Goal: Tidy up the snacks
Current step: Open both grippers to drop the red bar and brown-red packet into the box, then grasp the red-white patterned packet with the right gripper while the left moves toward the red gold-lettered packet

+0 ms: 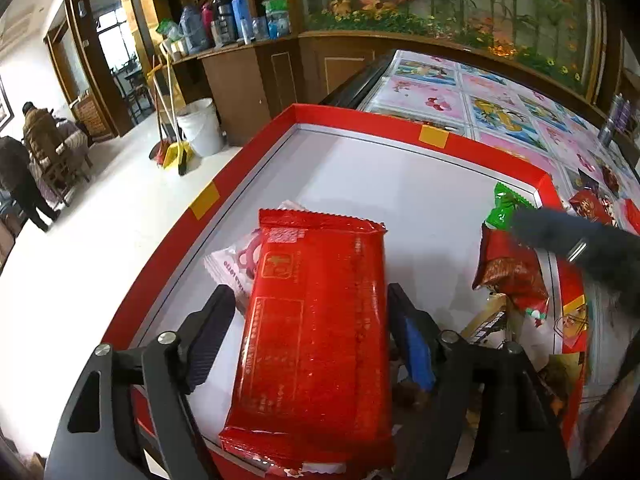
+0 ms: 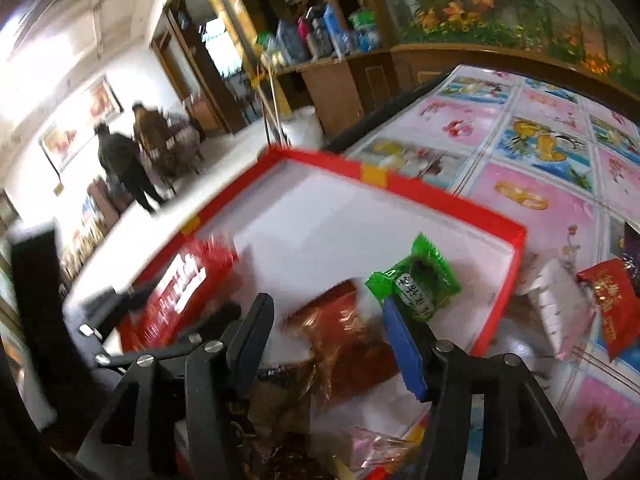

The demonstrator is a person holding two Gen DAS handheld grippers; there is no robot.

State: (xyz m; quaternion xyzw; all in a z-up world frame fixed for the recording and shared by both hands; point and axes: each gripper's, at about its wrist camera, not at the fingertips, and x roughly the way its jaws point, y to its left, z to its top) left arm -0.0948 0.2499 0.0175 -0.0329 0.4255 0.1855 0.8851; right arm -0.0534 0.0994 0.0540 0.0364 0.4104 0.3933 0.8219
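Contents of the shallow red-rimmed white cardboard tray (image 1: 256, 148), left to right:

- Lower centre of the left wrist view: long flat red foil snack packet (image 1: 316, 332), long axis running away from us up the frame, atop a white-and-pink wrapper (image 1: 232, 260). Our left gripper (image 1: 308, 312) straddles it, jaws parted, pads clear.
- Right: brown-red crinkled packet (image 2: 344, 336) between our right gripper's (image 2: 328, 340) parted jaws; grip not evident.
- Green wrapped sweet (image 2: 420, 280).

Outstanding: red packets (image 2: 612, 300) remain on the floral tablecloth (image 2: 540, 208).
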